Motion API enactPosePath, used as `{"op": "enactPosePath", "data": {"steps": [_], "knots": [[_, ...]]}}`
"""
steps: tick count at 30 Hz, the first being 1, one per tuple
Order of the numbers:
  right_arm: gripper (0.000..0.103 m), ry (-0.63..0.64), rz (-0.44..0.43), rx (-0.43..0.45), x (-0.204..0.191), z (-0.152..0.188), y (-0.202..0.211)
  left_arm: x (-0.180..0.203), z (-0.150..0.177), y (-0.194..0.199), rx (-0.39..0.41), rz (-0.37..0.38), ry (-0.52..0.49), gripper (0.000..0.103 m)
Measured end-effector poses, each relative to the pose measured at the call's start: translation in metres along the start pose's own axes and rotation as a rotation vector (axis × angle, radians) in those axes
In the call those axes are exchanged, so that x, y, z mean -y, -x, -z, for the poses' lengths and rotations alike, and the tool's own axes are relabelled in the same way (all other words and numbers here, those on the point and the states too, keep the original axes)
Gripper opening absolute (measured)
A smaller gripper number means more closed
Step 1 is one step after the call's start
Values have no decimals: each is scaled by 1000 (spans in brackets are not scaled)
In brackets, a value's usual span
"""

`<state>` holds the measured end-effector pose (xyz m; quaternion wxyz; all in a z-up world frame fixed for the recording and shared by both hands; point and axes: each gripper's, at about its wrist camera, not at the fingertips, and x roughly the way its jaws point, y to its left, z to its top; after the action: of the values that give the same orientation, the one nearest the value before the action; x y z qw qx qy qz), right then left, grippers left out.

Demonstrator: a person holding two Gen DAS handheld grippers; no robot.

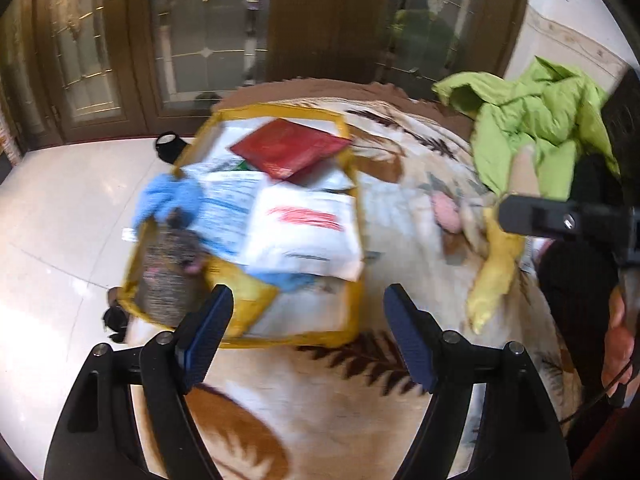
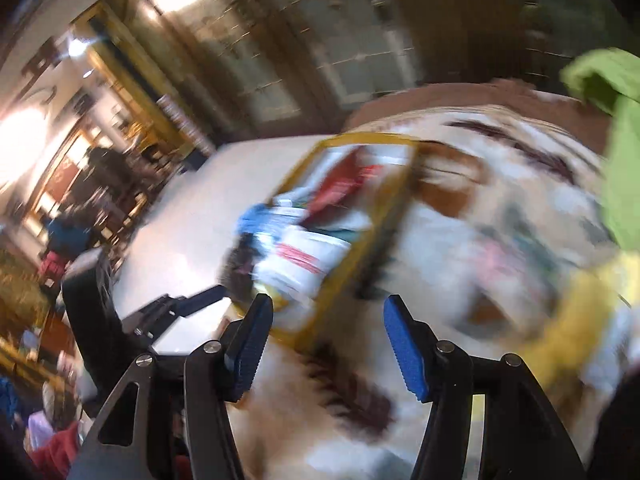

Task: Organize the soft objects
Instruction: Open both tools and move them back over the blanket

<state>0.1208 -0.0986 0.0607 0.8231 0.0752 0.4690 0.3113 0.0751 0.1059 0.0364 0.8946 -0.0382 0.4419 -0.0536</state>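
one grey plush (image 1: 166,276), left view only

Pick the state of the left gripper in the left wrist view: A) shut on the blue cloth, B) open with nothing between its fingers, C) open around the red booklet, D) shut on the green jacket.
B: the left gripper has its jaws spread wide over the patterned blanket, with nothing between them.

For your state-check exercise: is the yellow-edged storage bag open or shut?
Open: the yellow-edged storage bag shows its contents from above, a red item topmost.
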Motion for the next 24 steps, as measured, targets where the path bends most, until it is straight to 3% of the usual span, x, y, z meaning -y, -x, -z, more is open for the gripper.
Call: {"op": "enactPosePath", "data": {"steps": [9, 24], "knots": [[63, -282, 77, 57, 106, 57, 59, 66, -1, -29, -44, 84, -59, 77], [64, -489, 80, 72, 151, 68, 52, 127, -3, -62, -88, 119, -150, 77]]}}
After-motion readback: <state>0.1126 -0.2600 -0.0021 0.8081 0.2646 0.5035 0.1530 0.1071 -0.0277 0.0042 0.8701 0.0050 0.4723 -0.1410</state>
